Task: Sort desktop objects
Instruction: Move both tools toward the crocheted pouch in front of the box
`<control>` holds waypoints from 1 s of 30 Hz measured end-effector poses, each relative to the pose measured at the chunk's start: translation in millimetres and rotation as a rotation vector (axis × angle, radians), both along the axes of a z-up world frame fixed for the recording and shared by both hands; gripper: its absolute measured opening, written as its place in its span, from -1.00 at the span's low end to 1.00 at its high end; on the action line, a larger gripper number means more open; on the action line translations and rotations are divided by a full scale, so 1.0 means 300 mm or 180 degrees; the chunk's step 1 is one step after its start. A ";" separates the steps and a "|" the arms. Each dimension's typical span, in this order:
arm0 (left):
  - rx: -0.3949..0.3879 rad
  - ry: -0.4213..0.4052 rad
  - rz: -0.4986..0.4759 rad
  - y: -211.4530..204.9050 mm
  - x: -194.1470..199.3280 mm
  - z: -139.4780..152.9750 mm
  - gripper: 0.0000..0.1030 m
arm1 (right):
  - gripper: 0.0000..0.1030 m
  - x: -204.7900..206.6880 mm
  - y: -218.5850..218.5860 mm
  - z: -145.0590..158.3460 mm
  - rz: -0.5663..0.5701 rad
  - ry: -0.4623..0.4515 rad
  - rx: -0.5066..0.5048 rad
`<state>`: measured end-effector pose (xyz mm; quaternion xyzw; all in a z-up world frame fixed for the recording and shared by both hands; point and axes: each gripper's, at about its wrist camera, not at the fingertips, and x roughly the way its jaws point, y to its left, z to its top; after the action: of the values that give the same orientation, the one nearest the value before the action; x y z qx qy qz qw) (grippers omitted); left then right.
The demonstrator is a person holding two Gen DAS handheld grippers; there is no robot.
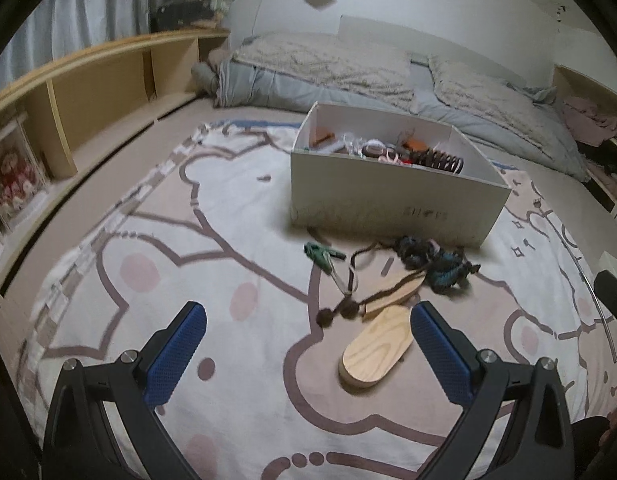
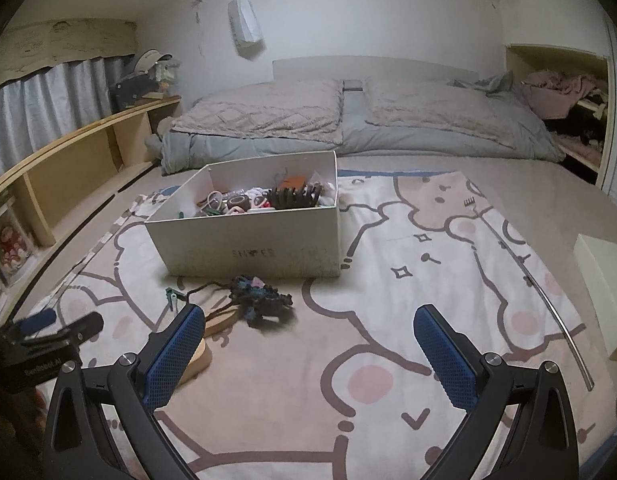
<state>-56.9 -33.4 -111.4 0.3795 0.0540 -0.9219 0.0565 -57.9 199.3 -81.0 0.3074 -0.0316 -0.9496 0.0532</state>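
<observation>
in front of the white box (image 1: 392, 204), left to right, lie a green clip (image 1: 322, 254), two wooden ovals (image 1: 376, 350) and a dark scrunchie (image 1: 436, 260), while the left tool (image 1: 308, 354) and right tool (image 2: 308, 354) hover spread, empty.

A white box (image 2: 248, 246) stands mid-blanket, its open top heaped with small items. Directly before its front wall, a dark tangle of hair ties (image 2: 260, 300), a green clip (image 1: 322, 254) and two wooden boards (image 1: 376, 348) crowd the patterned blanket (image 2: 428, 280). Right of the box the blanket lies bare; a thin metal rod (image 2: 548, 304) crosses its far right edge.
</observation>
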 end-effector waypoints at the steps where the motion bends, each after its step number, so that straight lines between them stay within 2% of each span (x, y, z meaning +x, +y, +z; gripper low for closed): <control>1: 0.0015 -0.0027 0.0004 0.000 -0.004 -0.011 0.99 | 1.00 -0.003 0.000 -0.005 -0.0017 -0.0010 0.0002; 8: 0.0014 -0.0252 0.0026 0.010 -0.029 -0.083 0.99 | 1.00 -0.041 0.002 -0.050 -0.0106 -0.0208 -0.0049; 16: 0.0051 -0.0407 0.0075 0.005 -0.047 -0.144 0.99 | 1.00 -0.087 -0.020 -0.088 0.0024 -0.0290 -0.0222; 23: 0.0056 -0.0480 0.0107 0.006 -0.053 -0.179 0.99 | 1.00 -0.162 -0.076 -0.142 0.0108 -0.0491 0.0023; 30: 0.0123 -0.0558 0.0181 -0.004 -0.064 -0.219 0.99 | 1.00 -0.271 -0.087 -0.188 0.0289 -0.0716 -0.0177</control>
<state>-76.2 -34.6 -177.1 0.4581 0.0774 -0.8819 0.0798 -139.2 173.1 -137.4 0.4116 -0.0497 -0.9044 0.1008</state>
